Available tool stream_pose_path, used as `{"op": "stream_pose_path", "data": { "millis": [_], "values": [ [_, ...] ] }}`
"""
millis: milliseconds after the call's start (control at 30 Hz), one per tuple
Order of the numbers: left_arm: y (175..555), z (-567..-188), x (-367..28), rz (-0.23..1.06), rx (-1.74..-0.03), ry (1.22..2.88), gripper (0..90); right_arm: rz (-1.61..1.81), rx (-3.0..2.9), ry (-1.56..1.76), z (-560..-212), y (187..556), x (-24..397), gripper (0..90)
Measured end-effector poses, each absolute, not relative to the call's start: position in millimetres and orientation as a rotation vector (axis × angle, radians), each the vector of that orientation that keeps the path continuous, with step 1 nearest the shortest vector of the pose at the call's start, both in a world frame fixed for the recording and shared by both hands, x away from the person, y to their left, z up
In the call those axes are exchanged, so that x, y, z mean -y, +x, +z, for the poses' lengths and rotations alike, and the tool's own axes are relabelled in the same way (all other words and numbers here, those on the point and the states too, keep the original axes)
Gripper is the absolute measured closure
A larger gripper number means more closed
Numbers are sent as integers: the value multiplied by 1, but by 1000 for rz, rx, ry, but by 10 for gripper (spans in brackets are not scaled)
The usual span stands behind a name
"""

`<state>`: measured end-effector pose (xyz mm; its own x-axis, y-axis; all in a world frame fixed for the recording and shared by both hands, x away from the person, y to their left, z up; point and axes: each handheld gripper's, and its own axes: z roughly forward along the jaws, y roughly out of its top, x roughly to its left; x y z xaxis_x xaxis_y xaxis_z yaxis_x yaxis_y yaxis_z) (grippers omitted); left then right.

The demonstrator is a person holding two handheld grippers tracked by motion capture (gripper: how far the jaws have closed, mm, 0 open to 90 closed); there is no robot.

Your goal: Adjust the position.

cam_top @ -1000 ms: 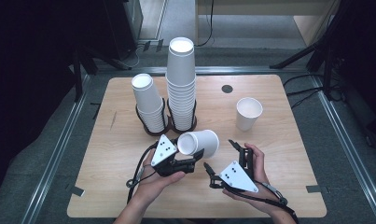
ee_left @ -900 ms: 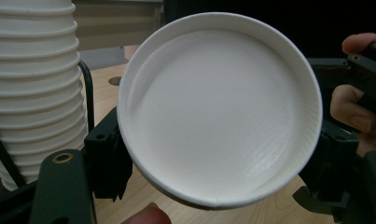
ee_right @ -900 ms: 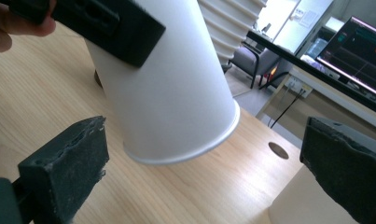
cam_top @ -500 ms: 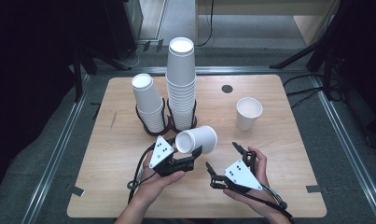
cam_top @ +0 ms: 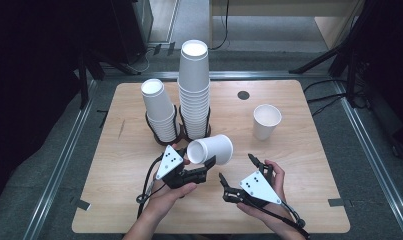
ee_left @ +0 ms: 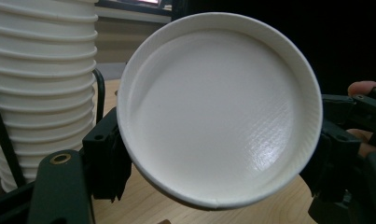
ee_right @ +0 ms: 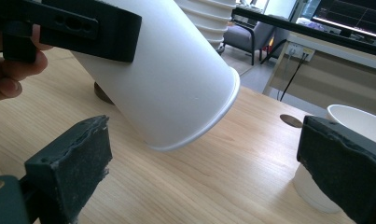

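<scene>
High view: a wooden surface (cam_top: 309, 195) is seen from above, with two forearms coming in from the bottom edge.
Held cup: a white paper cup (cam_top: 210, 150) is gripped on its side above the surface, just in front of the two stacks, its base turned toward the left hand-held gripper.
Left hand-held gripper (cam_top: 201, 172): its jaws are clamped narrowly on the base end of the held cup; in the left gripper view the cup's round base (ee_left: 220, 109) is seen face-on between the black jaws.
Right hand-held gripper (cam_top: 236, 175): it is held just right of the cup and apart from it; its jaws have just been closing but are spread wide, with nothing pressed between them.
Right gripper view: the cup's open rim (ee_right: 199, 135) is seen tilted down toward the wood, hanging ahead of the two foam pads (ee_right: 71, 163).
Tall stack (cam_top: 194, 90): nested cups are stood in a black wire holder.
Short stack (cam_top: 160, 110): it is stood beside the tall one, leaning slightly.
Single cup (cam_top: 266, 121): it is stood upright on the right, well apart from the stacks.
</scene>
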<state>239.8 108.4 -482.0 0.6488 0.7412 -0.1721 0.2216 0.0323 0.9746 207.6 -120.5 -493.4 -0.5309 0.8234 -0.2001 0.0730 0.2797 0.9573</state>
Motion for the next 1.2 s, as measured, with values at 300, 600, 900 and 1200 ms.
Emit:
{"op": "stream_pose_path", "data": {
  "millis": [300,600,900,1200],
  "values": [
    [240,-485,-108,545,-823,1513,229,1360,-1800,899,-490,205,122,52],
    [238,-487,-105,558,-796,1516,230,1466,-1795,1160,-483,207,127,76],
    [238,-488,-106,568,-796,1505,231,1560,-1763,1391,-476,211,132,77],
    [237,-490,-102,566,-782,1492,232,1663,-1702,1601,-472,216,133,68]
  ]
}}
